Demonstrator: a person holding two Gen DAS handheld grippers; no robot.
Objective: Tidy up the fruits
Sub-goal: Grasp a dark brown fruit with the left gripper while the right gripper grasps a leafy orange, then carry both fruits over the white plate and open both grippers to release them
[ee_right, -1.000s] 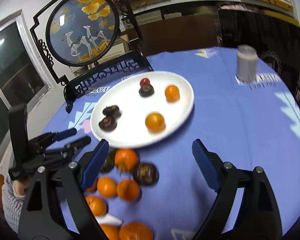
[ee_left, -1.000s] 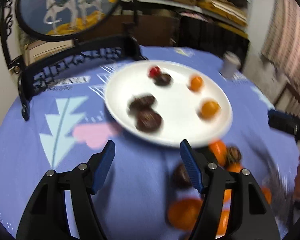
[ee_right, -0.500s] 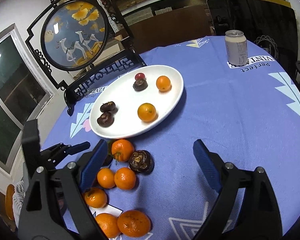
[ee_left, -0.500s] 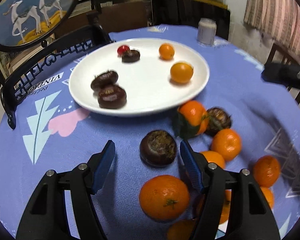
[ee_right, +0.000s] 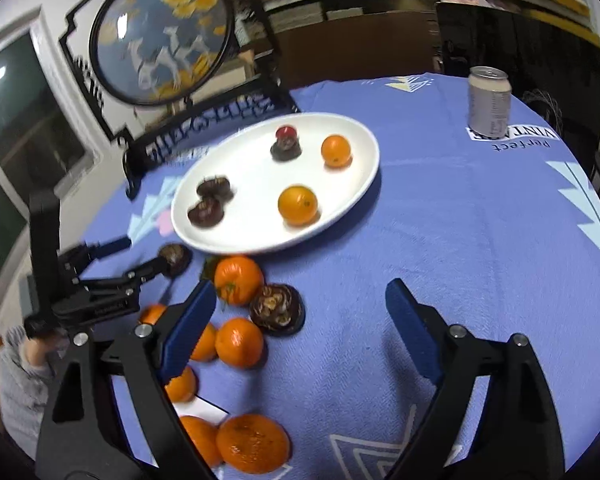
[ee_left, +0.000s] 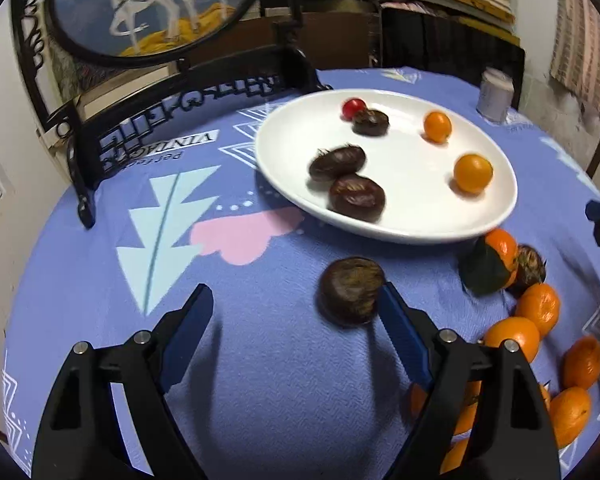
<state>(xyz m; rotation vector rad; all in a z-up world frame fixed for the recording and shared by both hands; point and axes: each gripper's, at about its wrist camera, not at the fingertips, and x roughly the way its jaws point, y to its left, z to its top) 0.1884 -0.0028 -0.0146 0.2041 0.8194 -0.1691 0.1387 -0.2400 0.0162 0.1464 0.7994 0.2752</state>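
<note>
The left gripper (ee_left: 294,304) is spread wide just above the blue tablecloth (ee_left: 260,380), and a loose chestnut (ee_left: 350,290) lies on the cloth against the inner face of its right finger, well apart from the left finger, so nothing is clamped. The right gripper (ee_right: 296,300) also stands wide apart and empty, with a pile of mandarins (ee_right: 239,342) beside and beneath its left finger; about eight show from the right wrist view, though some are partly hidden, so the count is unsure. A second loose chestnut (ee_right: 277,309) sits among them, touching the leafy mandarin (ee_right: 238,279) nearest the plate. Beyond lies the white plate (ee_right: 352,196), which holds three chestnuts, two of them (ee_left: 346,180) touching, two small oranges (ee_left: 473,173) and one red cherry tomato (ee_left: 353,107). Farther back stand one drink can (ee_right: 489,101) and one round framed deer screen (ee_left: 148,4).
</note>
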